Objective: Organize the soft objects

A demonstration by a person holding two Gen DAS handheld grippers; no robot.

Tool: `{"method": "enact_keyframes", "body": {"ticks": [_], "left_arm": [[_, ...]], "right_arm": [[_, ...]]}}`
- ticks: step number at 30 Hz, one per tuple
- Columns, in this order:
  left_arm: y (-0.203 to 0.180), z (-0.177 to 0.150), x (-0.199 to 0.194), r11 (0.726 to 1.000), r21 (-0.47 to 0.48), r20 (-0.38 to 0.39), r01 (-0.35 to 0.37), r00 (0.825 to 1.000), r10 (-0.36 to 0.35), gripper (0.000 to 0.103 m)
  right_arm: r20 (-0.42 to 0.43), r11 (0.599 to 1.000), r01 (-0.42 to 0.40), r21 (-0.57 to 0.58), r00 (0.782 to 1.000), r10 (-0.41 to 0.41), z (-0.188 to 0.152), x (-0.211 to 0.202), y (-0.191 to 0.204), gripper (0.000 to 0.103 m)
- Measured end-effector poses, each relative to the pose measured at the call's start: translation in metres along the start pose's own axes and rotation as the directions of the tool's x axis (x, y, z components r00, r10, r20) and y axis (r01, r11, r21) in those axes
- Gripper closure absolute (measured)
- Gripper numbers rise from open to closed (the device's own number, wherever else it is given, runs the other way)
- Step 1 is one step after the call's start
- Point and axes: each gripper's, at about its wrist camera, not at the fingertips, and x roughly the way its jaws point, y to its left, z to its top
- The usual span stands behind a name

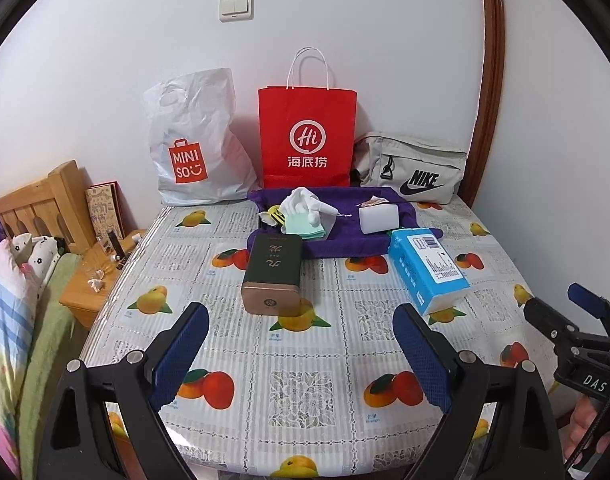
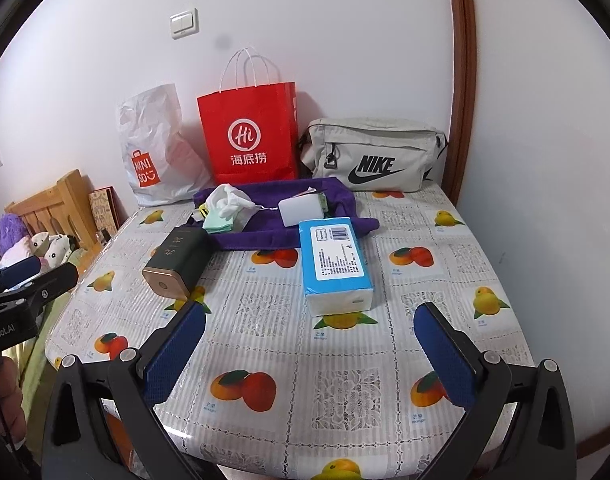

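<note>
Both grippers are hanging back over the near edge of the table (image 1: 305,360) right now. The left gripper (image 1: 301,356) is sitting with its blue pads spread wide and nothing between them, and the right gripper (image 2: 309,356) is doing the same: wide open, empty.

The soft stuff is mostly bunching up on the purple towel (image 1: 345,236) toward the back: a white glove (image 1: 305,206), a mint green cloth (image 1: 305,227), a white sponge block (image 1: 379,218), plus something yellow and black (image 1: 274,215) I honestly can't make out. The blue tissue pack (image 1: 427,268) is lying just off the towel's right corner, and the dark tin (image 1: 271,276) is resting at its front left edge. Behind, a Miniso bag (image 1: 193,148), a red paper bag (image 1: 307,136) and a grey Nike pouch (image 1: 415,168) are leaning on the wall.

Can't say whether this is a pile waiting to be sorted or one already gathered, since it fits both.

If you're going for any of it: I'd be pinching the floppy pieces low at a fold so they aren't slipping out, squeezing the tissue pack across its narrow sides, and keeping one gripper pinning the towel so it isn't dragging along.
</note>
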Motion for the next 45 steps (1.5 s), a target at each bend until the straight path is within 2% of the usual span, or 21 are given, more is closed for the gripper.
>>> {"method": "enact_keyframes", "body": {"ticks": [45], "left_arm": [[0.0044,-0.0035,-0.0045,1.000,-0.004,0.001,-0.010,1.000,0.010,0.010]], "right_arm": [[-0.014,1.000,0.013,-0.002,1.000,-0.013,-0.0041,0.0017,0.0024,0.000]]}}
